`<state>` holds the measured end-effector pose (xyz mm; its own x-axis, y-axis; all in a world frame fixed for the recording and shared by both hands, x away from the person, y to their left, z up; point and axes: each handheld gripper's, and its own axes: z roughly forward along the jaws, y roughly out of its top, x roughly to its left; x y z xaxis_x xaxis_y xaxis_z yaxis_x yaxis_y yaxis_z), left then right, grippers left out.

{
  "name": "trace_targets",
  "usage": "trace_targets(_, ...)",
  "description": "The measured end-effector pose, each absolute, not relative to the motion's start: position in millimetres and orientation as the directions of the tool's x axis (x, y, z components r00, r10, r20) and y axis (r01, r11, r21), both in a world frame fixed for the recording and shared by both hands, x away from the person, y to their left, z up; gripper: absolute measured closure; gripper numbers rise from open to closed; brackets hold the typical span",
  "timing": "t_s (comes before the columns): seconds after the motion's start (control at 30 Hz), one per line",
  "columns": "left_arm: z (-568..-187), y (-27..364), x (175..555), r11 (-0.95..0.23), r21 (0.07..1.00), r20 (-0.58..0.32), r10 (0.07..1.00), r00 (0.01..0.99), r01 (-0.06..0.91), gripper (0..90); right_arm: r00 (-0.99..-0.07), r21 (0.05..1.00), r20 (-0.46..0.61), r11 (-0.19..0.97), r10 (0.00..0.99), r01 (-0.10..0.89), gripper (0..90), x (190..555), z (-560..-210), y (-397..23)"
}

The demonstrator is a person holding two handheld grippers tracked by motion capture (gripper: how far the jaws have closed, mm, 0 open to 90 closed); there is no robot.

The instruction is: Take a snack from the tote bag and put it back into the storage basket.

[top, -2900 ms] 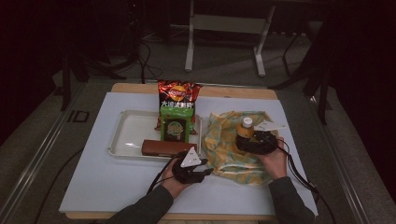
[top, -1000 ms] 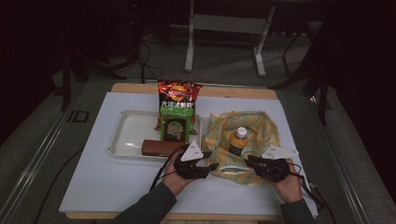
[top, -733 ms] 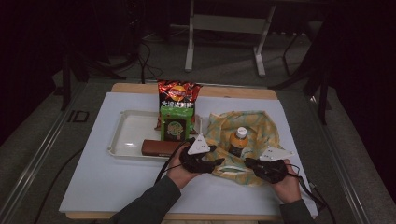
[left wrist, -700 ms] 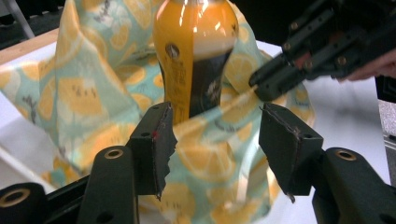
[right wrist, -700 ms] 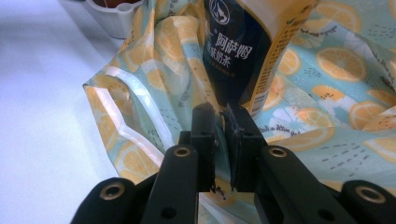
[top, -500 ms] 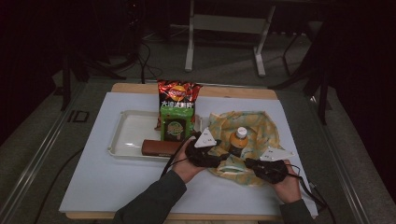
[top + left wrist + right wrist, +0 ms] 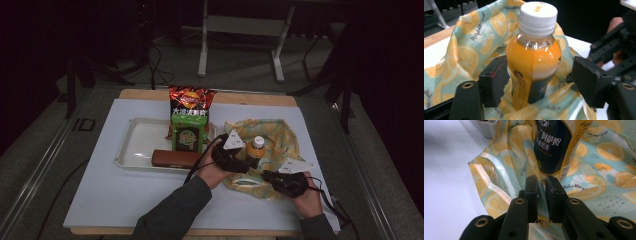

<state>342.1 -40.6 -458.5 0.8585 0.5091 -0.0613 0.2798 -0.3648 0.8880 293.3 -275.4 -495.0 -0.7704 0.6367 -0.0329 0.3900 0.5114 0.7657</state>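
A small bottle (image 7: 257, 148) of orange drink with a white cap stands upright on a lemon-print cloth (image 7: 280, 137). My left gripper (image 7: 251, 160) reaches it from the left. In the left gripper view the bottle (image 7: 534, 52) stands between the jaws of that gripper (image 7: 539, 82), which have just been opening; a gap shows on the right side. Cloth (image 7: 466, 50) bunches at the bottle's base. My right gripper (image 7: 268, 176) is at the cloth's front edge. Its jaws (image 7: 542, 187) have eased slightly but still pinch a fold of cloth (image 7: 604, 170) just in front of the bottle (image 7: 556, 145).
A white tray (image 7: 135, 145) lies left of the cloth, holding a red chips bag (image 7: 191, 100), a green packet (image 7: 189, 132) and a brown bar (image 7: 175, 158). A white mat (image 7: 125, 195) covers the table. The right gripper (image 7: 614, 50) shows past the bottle in the left gripper view.
My left gripper has moved right from beside the tray to the bottle, with its jaws now around it. My right gripper left the bottle earlier and holds still at the cloth's front.
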Motion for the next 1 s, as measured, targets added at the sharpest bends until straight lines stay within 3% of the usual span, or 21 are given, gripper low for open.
trace_targets(0.43, -468, -59, 351, -0.345, 0.881, -0.075, 0.572, 0.817, 0.323, 24.4, -0.772, 0.764, -0.029, 0.512, 0.636, 0.393, 79.1, 293, -496, -276)
trace_targets(1.0, -475, -72, 356, -0.313, 0.875, -0.118, 0.603, 0.789, 0.369, 27.0, -0.772, 0.761, -0.025, 0.512, 0.636, 0.398, 78.5, 294, -498, -277)
